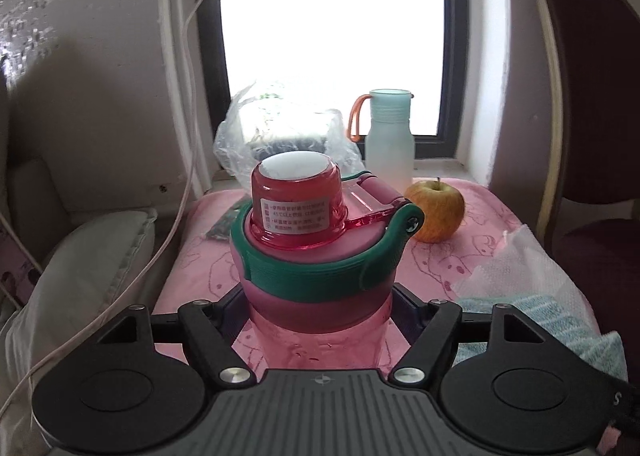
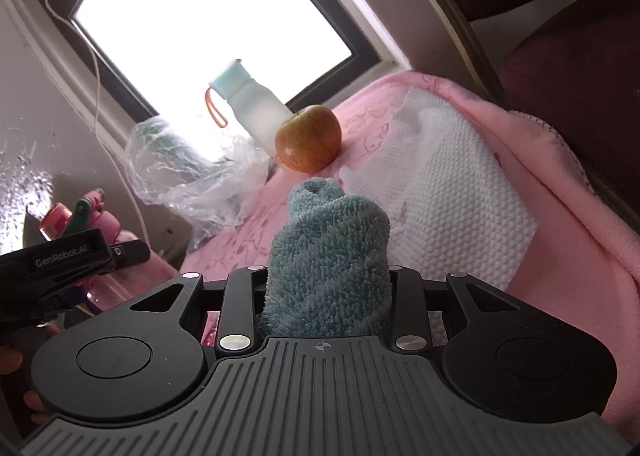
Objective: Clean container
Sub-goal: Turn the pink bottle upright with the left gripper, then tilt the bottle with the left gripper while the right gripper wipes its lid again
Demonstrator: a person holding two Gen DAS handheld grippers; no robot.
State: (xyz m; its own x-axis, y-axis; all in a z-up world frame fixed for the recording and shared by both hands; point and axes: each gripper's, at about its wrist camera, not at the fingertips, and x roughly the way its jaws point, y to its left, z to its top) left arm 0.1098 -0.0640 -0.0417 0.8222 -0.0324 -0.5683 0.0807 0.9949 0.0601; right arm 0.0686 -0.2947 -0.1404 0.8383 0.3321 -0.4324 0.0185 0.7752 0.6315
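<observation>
A pink translucent bottle (image 1: 316, 240) with a green collar, a folded handle and a red cap stands upright on the pink cloth (image 1: 452, 260). My left gripper (image 1: 318, 308) is shut on its body just below the collar, a finger on each side. In the right wrist view the same bottle (image 2: 60, 220) shows at the far left with the left gripper's body beside it. My right gripper (image 2: 328, 276) is shut on a bunched blue terry towel (image 2: 332, 240), which sticks up between its fingers. The towel (image 1: 532, 320) also shows at the right of the left wrist view, apart from the bottle.
An apple (image 1: 436, 212) and a frosted bottle with a teal cap (image 1: 390, 136) stand behind by the window. A crumpled plastic bag (image 1: 280, 128) lies on the sill. A white paper towel (image 2: 436, 192) lies on the cloth. A dark chair (image 1: 592, 96) stands right; a cable (image 1: 188, 136) hangs left.
</observation>
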